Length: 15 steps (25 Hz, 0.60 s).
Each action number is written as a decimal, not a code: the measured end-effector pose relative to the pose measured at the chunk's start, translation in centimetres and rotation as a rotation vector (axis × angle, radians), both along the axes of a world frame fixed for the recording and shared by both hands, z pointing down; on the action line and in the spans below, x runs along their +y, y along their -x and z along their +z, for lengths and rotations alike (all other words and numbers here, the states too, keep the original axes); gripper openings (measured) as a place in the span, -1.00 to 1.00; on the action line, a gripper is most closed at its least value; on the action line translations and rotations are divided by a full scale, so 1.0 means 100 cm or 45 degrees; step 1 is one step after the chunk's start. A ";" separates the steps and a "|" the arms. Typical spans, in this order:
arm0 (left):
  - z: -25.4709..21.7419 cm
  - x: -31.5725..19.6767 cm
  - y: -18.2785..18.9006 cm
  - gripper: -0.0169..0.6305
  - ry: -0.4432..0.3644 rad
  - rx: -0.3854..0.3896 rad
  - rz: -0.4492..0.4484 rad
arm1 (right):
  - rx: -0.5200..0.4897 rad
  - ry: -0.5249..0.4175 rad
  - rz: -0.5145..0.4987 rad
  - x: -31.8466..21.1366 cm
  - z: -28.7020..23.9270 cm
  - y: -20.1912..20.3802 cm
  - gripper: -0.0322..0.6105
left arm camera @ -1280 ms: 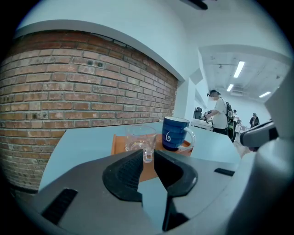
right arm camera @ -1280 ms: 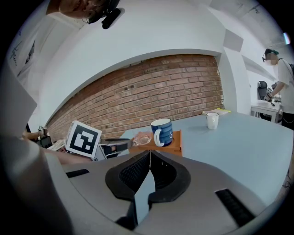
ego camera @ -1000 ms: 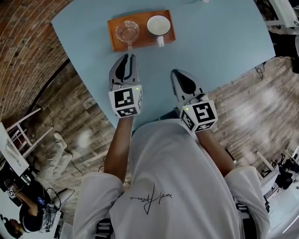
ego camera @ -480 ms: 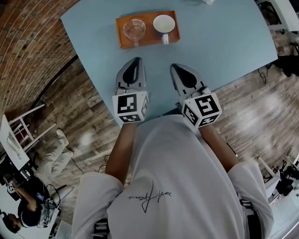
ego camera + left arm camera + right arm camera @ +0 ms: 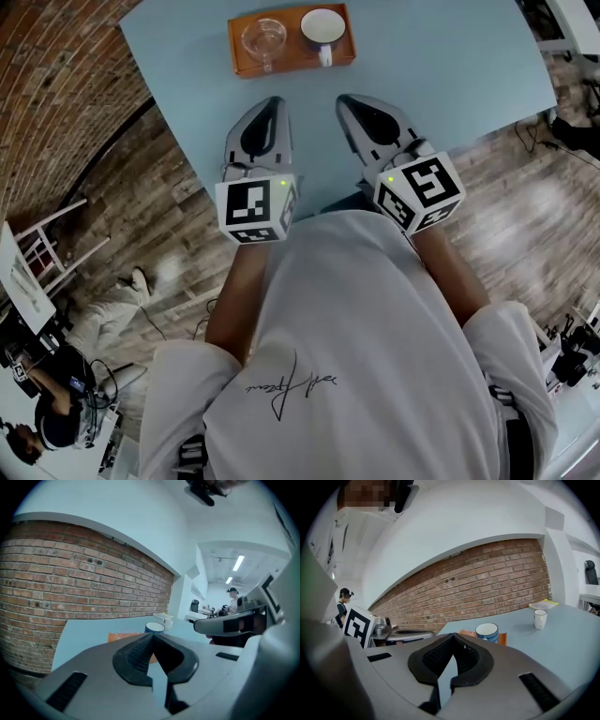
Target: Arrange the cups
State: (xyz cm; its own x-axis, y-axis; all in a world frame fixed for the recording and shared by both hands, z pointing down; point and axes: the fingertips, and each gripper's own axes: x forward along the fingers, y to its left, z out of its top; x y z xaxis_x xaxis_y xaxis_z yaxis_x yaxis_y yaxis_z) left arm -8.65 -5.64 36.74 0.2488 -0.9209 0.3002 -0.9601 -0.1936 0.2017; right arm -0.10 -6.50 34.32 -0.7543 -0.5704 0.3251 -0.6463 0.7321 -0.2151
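An orange tray [image 5: 291, 62] lies at the far side of the light blue table. On it stand a clear glass cup [image 5: 263, 39] on the left and a white-lined blue mug [image 5: 322, 26] on the right. My left gripper [image 5: 270, 101] hovers short of the tray, below the glass; its jaws are closing, the tips meet and nothing is between them. My right gripper [image 5: 345, 99] hangs beside it, shut and empty. In the left gripper view the mug [image 5: 154, 627] shows just past the shut tips [image 5: 152, 635]. The right gripper view has the mug [image 5: 487, 632] and tray [image 5: 503, 638] ahead.
A small white cup [image 5: 540, 618] and a yellow booklet [image 5: 543, 604] sit far off on the table [image 5: 441, 66]. A brick wall [image 5: 487, 583] stands behind it. The table's near edge is under the grippers, with wooden floor [image 5: 141, 216] to the left.
Both grippers have drawn back from the tray toward my body and risen. The left jaws have closed with nothing in them. The cups stay on the tray.
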 end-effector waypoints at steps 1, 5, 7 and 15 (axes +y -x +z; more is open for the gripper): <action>-0.005 0.000 0.000 -0.91 -0.011 0.004 -0.002 | 0.000 -0.006 -0.026 0.001 -0.004 0.001 -0.84; -0.020 0.002 0.005 -0.91 -0.043 0.011 -0.014 | -0.025 0.000 -0.121 0.006 -0.014 0.004 -0.84; -0.026 0.003 0.007 -0.91 -0.052 0.014 -0.017 | -0.019 -0.001 -0.168 0.009 -0.017 0.004 -0.84; -0.036 0.008 0.006 -0.91 -0.065 0.042 -0.025 | 0.057 -0.071 -0.311 0.021 -0.029 0.006 -0.84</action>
